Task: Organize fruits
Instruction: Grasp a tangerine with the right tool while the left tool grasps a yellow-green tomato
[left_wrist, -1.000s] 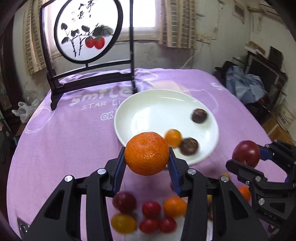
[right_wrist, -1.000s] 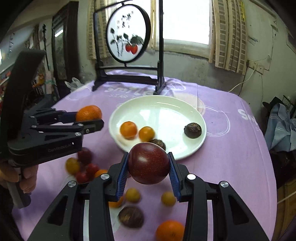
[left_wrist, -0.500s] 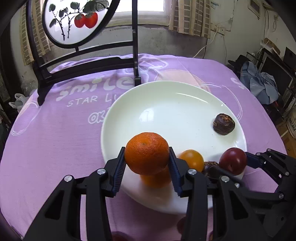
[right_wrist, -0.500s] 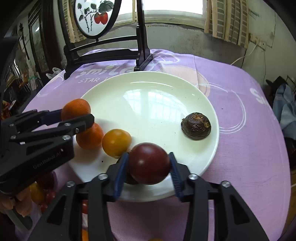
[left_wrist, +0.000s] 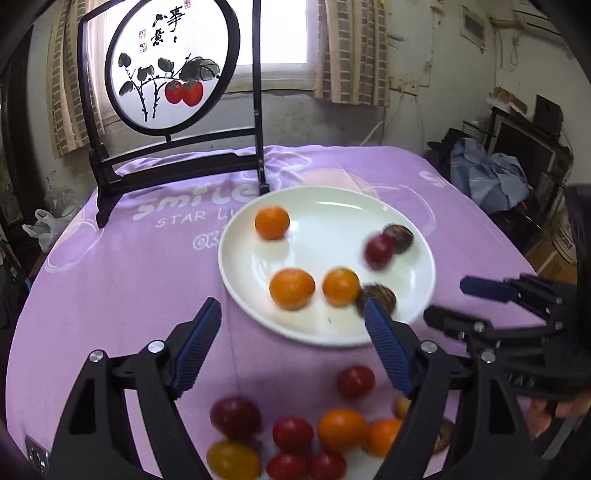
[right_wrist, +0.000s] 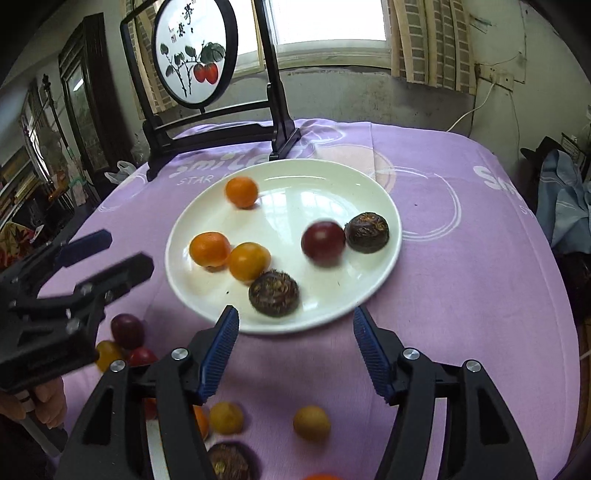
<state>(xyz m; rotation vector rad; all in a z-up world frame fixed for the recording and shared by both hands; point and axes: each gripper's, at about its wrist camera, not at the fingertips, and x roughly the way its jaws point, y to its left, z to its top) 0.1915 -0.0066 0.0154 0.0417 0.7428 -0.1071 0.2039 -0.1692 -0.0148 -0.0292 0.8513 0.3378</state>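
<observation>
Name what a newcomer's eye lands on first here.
The white plate at the middle of the purple tablecloth, holding three orange fruits, a dark red fruit and two brown wrinkled ones. Both claws, left claw and right claw, hang open and empty near it. Behind stands a round painted screen.

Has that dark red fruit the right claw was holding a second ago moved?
Yes. It has left the right claw, now open, and lies on the plate beside a brown fruit.
</observation>
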